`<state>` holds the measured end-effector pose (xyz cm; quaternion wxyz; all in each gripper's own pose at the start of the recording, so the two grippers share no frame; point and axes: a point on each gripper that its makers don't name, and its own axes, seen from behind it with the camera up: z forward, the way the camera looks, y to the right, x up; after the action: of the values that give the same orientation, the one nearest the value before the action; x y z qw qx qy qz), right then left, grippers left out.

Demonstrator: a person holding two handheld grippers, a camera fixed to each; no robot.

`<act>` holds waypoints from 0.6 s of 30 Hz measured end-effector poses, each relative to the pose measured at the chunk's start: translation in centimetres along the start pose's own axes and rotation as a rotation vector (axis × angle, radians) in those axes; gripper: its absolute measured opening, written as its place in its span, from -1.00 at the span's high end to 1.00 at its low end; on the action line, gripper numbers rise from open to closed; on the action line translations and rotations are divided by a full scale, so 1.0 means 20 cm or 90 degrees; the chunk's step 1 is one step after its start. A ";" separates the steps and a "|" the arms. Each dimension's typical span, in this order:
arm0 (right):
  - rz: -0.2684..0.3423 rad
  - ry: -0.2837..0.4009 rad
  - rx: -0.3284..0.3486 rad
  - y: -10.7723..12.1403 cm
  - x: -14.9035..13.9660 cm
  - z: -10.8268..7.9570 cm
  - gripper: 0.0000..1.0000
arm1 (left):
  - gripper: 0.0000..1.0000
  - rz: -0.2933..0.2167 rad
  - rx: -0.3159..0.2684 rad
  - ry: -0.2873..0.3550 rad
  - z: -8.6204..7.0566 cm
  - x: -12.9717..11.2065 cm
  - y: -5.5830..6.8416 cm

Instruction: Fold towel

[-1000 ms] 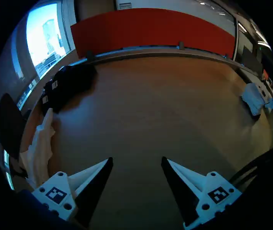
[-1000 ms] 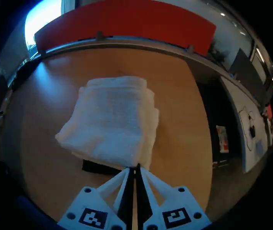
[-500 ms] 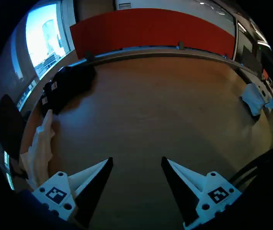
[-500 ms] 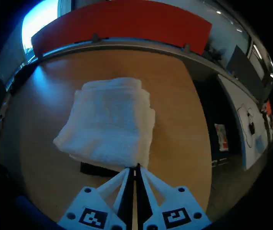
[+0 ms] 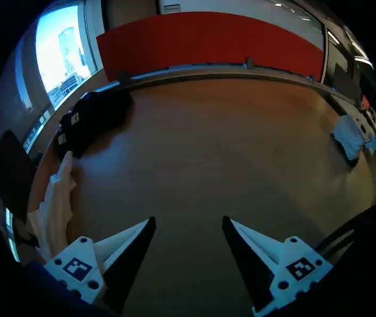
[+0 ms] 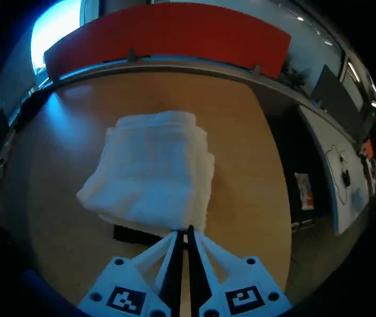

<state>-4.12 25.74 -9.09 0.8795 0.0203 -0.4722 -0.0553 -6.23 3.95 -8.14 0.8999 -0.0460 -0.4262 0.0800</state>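
Note:
A folded white towel [image 6: 153,171] lies on the wooden table [image 6: 240,158] in the right gripper view. My right gripper [image 6: 186,231] is shut on its near edge, the fingertips pinched together on the cloth. A dark patch [image 6: 132,234] shows under the towel's near side. In the left gripper view my left gripper [image 5: 188,222] is open over bare table [image 5: 209,148], nothing between its fingers. The same towel [image 5: 349,138] appears small at the far right there.
A crumpled cream cloth [image 5: 55,206] hangs at the table's left edge. A black bag [image 5: 95,113] sits at the back left. A red panel [image 5: 209,39] runs behind the table. To the right of the table the floor [image 6: 320,179] drops away.
The towel has shifted slightly in the right gripper view, drifting a little left and back again. The left gripper has held still.

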 end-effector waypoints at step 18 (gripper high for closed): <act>-0.007 0.024 -0.025 -0.02 0.01 -0.07 -0.71 | -0.87 0.000 -0.004 0.008 -0.02 0.01 0.00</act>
<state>-2.89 25.31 -9.69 0.8880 0.0071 -0.4545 -0.0691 -5.86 3.99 -8.21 0.9024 -0.0493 -0.4208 0.0785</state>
